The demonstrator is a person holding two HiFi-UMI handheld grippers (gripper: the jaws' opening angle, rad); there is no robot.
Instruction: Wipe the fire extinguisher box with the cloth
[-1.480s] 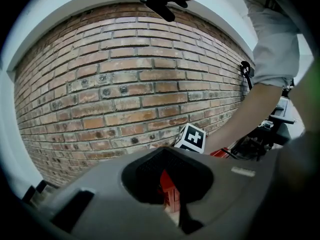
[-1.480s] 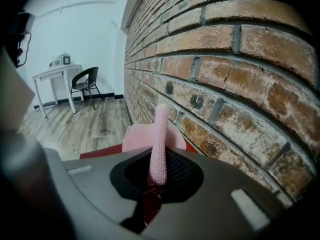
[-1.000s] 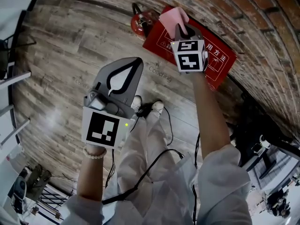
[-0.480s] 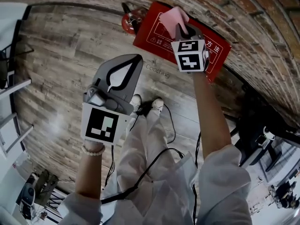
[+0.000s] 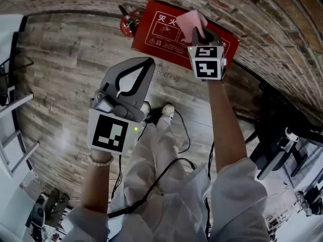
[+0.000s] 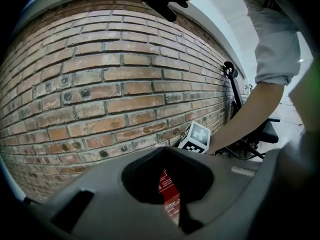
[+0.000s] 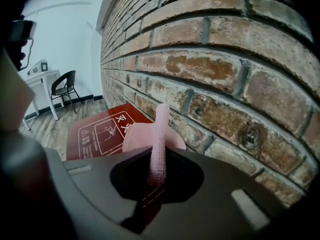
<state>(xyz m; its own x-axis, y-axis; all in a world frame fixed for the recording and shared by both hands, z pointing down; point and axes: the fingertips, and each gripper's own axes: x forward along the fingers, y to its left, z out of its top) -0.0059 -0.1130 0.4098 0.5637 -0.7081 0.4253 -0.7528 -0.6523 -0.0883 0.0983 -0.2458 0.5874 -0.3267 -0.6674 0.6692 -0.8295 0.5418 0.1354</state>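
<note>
**At the foot of the wall: cloth pinched over the red box**

Between the jaws of the right gripper (image 5: 200,34) (image 7: 156,178) a pink cloth (image 5: 191,20) (image 7: 160,134) is pinched tight, its folded end sticking out past the tips. Just beyond those tips sits the red fire extinguisher box (image 5: 164,32) (image 7: 97,129), on the wood floor (image 5: 65,59) against the brick wall (image 7: 225,59). I cannot tell whether cloth and box touch. The left gripper (image 5: 146,65) (image 6: 172,204) hangs well back from the box, its jaws pressed together at the tips on nothing. A strip of the box (image 6: 167,191) shows ahead through their loop.
</note>
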